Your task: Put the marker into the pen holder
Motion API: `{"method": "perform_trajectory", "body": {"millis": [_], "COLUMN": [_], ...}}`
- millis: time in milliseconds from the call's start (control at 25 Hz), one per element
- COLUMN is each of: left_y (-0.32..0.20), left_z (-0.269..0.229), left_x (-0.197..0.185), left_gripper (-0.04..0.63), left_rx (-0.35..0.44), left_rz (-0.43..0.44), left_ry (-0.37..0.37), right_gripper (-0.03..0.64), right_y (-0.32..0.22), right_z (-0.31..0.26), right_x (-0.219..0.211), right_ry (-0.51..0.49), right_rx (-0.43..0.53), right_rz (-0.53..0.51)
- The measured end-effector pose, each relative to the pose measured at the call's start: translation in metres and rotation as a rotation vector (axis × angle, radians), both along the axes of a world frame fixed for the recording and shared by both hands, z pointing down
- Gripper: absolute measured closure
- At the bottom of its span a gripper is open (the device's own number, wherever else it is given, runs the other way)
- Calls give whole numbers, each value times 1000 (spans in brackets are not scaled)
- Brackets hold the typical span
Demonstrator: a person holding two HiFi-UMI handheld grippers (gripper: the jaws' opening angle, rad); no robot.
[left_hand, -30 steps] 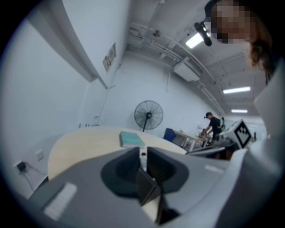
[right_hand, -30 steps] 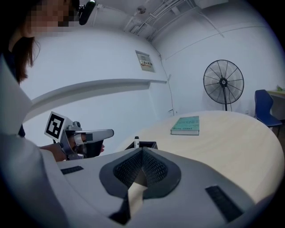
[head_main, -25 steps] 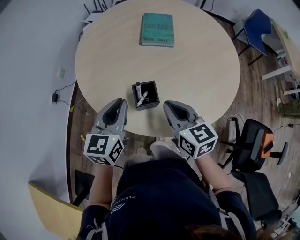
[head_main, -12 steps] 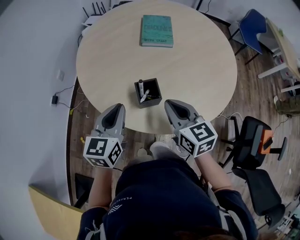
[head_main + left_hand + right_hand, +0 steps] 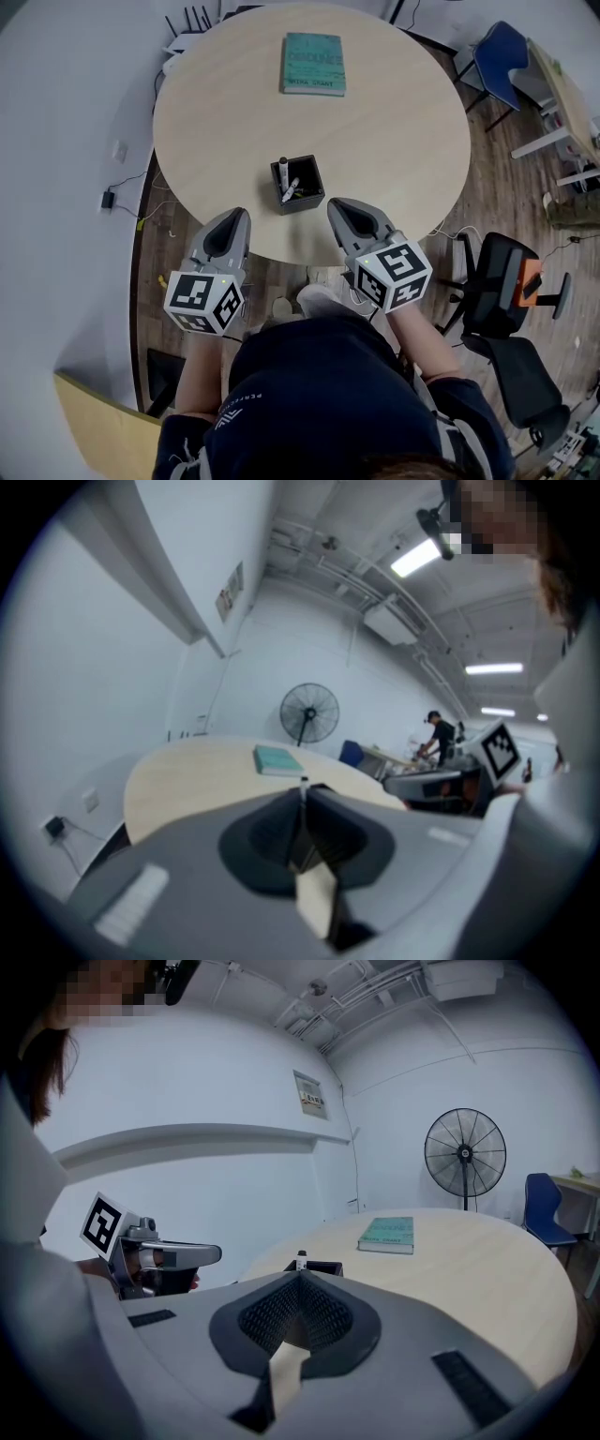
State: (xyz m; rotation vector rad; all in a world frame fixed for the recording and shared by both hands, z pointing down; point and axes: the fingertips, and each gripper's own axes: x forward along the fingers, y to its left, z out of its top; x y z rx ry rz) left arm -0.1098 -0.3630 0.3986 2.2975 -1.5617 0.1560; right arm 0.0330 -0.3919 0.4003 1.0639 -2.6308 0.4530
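A black square pen holder [image 5: 297,185] stands near the front edge of the round table [image 5: 394,131], with markers [image 5: 289,190] sticking up in it. My left gripper [image 5: 231,216] hovers at the table's edge, left of and below the holder, jaws shut with nothing in them. My right gripper [image 5: 339,207] sits to the holder's right, also shut and empty. In the right gripper view the holder [image 5: 315,1267] and a marker tip [image 5: 301,1258] peek over the closed jaws of the right gripper [image 5: 300,1279]. In the left gripper view only a marker tip [image 5: 303,782] shows above the left gripper [image 5: 302,797].
A teal book [image 5: 313,63] lies at the table's far side. A black office chair [image 5: 506,295] stands to my right and a blue chair [image 5: 497,52] at the back right. A standing fan [image 5: 465,1153] is beyond the table.
Both grippers have drawn back slightly from the pen holder toward the table's edge. They stay shut and empty.
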Motion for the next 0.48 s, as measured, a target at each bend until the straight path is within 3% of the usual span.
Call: {"method": "perform_trajectory", "body": {"millis": [480], "left_y": [0], "left_z": [2], "left_x": [10], "left_gripper": [574], "left_rx": [-10], "left_rz": [13], "left_ry": [-6], "right_gripper": [623], "right_y": [1], "right_z": [-1], "right_x": [-1], "right_ry": [-1], "right_rx": [-1], "right_rz": [-16]}}
